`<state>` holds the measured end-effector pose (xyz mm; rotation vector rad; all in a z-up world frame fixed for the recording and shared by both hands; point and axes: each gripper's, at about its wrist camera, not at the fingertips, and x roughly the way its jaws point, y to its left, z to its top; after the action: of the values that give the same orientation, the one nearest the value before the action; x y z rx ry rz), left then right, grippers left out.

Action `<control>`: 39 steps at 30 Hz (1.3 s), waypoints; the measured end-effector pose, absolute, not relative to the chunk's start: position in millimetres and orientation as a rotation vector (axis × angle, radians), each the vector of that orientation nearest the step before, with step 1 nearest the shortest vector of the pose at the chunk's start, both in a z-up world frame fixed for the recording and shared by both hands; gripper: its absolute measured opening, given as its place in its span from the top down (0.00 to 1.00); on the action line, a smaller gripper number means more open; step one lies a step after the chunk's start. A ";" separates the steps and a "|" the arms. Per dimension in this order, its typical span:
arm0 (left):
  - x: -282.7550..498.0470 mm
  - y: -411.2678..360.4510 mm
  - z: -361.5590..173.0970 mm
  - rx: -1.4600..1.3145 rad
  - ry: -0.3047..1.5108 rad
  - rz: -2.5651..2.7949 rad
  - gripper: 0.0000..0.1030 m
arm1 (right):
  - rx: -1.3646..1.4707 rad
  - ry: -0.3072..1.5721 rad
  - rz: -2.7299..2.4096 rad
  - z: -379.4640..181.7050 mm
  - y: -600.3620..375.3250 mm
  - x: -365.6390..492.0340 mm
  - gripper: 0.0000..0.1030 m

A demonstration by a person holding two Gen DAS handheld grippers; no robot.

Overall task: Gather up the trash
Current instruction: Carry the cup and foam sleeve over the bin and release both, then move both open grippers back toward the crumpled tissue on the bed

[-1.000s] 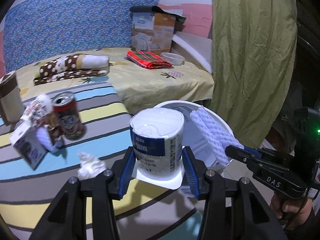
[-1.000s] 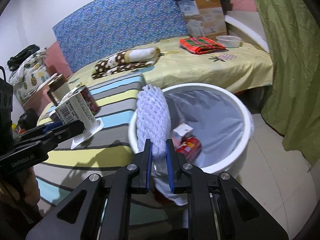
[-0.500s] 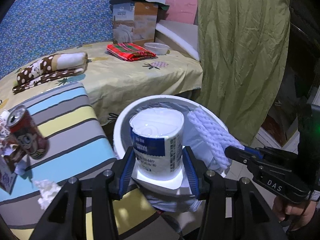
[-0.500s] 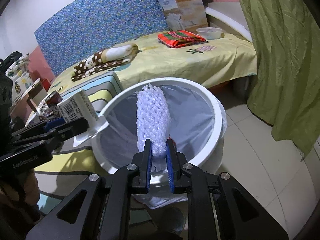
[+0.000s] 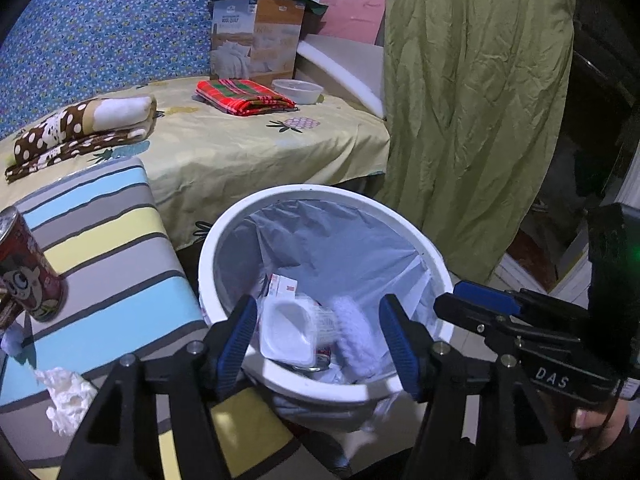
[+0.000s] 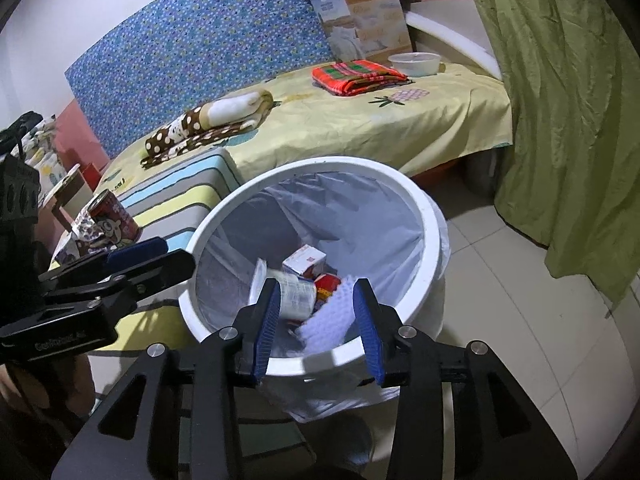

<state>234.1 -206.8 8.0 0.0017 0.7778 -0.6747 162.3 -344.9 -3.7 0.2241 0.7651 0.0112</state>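
Left wrist view: both grippers' jaws wide apart, empty, above white bin (image 5: 432,258) rim, cup (image 5: 288,330) and foam net (image 5: 354,330) inside.

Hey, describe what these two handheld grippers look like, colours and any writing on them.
Both are matte black plastic with silver screws and ribbed blue pads. The left gripper shows white lettering along its side in the right wrist view, too blurred to read. The right gripper carries "DAS" in white, with a green light on its black body behind.
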 end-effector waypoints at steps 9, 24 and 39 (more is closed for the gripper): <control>213.9 -179.3 16.2 -0.038 0.767 -0.654 0.37 | 0.228 0.736 0.037 4.3 -332.5 152.9 0.61; 169.2 -121.8 30.6 -0.053 0.691 -0.536 0.37 | 0.126 0.690 0.116 25.8 -279.6 133.7 0.61; 134.3 -54.5 36.2 -0.099 0.651 -0.385 0.37 | 0.085 0.677 0.218 33.7 -236.5 120.3 0.61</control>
<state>134.3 -54.5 36.2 -0.0990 0.6507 -0.3852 120.3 -236.5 33.7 0.0848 0.6773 0.2176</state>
